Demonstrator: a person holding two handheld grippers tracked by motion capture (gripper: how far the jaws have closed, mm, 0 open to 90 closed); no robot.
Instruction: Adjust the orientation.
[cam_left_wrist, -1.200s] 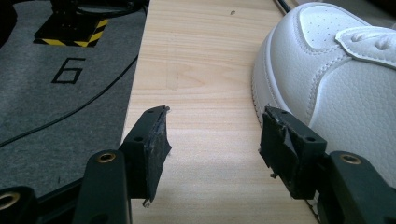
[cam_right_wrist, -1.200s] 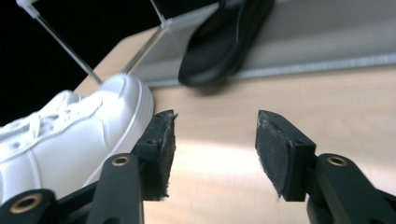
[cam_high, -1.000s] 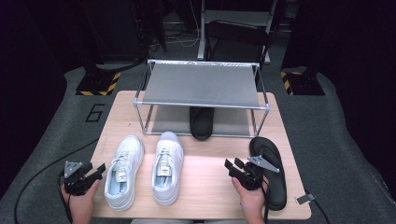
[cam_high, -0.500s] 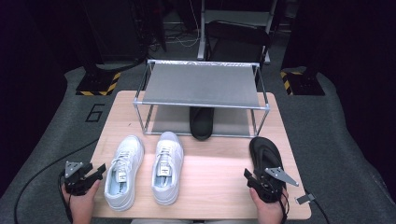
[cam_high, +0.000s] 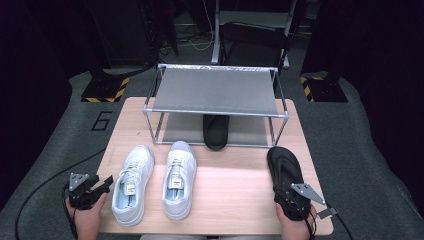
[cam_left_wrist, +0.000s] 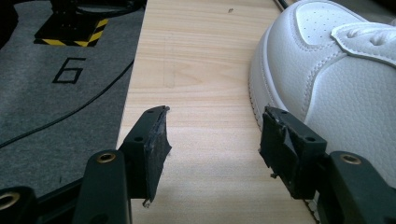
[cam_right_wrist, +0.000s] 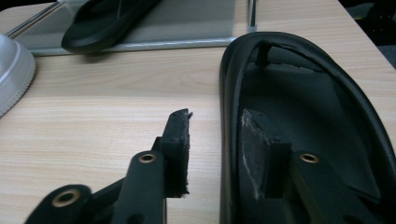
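A black slipper (cam_high: 284, 165) lies on the table's right side, toe pointing away. My right gripper (cam_high: 290, 194) is at its heel. In the right gripper view the jaws (cam_right_wrist: 215, 126) straddle the slipper's (cam_right_wrist: 299, 93) left rim, one outside on the wood and one inside on the footbed. They have just been closing, and a gap still shows beside the outer jaw. A second black slipper (cam_high: 216, 131) lies under the metal rack (cam_high: 215, 90). My left gripper (cam_high: 100, 184) rests open at the front left, with nothing between its jaws (cam_left_wrist: 212, 135), next to a white sneaker (cam_left_wrist: 336, 70).
Two white sneakers (cam_high: 131, 182) (cam_high: 177, 177) stand side by side left of centre, toes away. The rack's shelf spans the back of the wooden table (cam_high: 235, 180). Grey floor mat with cables lies to the left of the table.
My right gripper moved to the right, from beside the black slipper to over its heel, and its jaws narrowed. The left gripper stayed in place.
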